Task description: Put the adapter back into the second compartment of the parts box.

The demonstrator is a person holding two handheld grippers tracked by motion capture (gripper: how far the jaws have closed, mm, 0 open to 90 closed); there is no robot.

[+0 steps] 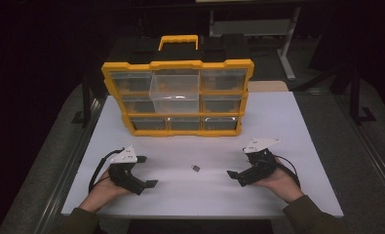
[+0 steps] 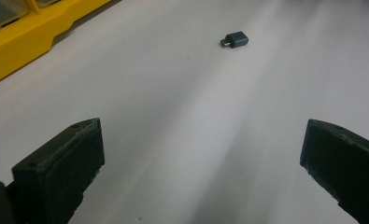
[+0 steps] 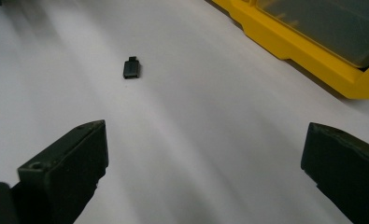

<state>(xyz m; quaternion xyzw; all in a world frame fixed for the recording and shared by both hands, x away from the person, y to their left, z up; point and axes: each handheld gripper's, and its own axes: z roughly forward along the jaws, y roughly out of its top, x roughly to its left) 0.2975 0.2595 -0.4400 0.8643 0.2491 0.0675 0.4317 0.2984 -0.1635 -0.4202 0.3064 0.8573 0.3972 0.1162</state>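
2 hand-held grippers (image 1: 148,184) (image 1: 234,174), 1 adapter (image 1: 196,168), 1 organizer (image 1: 178,97)

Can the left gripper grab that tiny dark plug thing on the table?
Probably yes. The left gripper is open, its fingers spread wide, and the little dark adapter lies ahead on the bare white table with nothing between them.

A yellow-framed organizer case (image 1: 178,97) with clear drawers and a yellow handle stands at the far side of the white tabletop (image 1: 278,122), its middle top drawer (image 1: 175,92) pulled partly out.
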